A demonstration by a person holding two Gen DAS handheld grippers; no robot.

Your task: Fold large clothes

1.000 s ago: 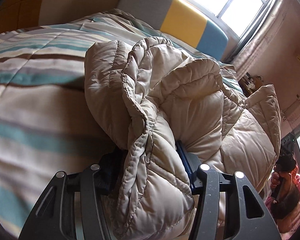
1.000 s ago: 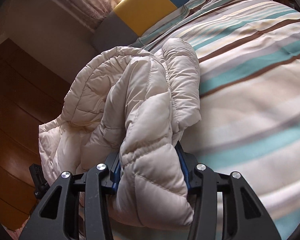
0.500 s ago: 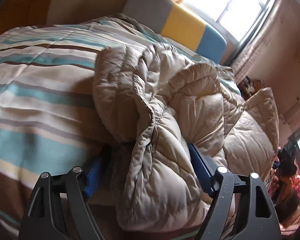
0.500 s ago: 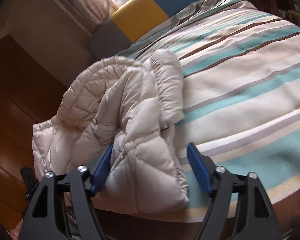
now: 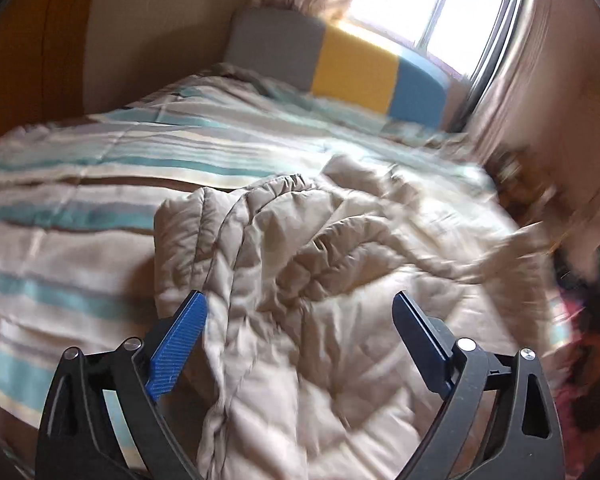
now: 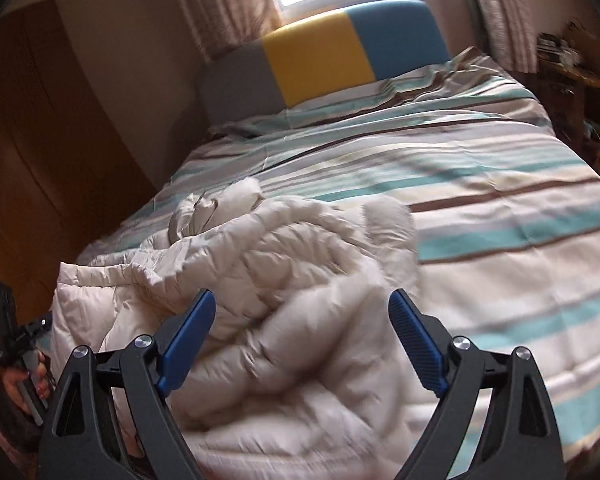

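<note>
**Coat released by both grippers**

Released since the earlier frames, the padded coat [image 5: 320,280] is no longer clamped: 1 second ago a thick fold was pinched in each tool, and now it is left lying on the striped bed [image 6: 500,200]. The left gripper [image 5: 300,344] and the right gripper [image 6: 302,338] are seen with jaws opening wide, their blue pads clear of the fabric, which lies beyond and below them. Nothing is held by either. The coat is bunched in a rumpled heap at the near edge of the bed, toward the corner away from the headboard [image 6: 320,52]. A fold appears to have been laid down; fresh grips are judged necessary before neater folding.
</note>
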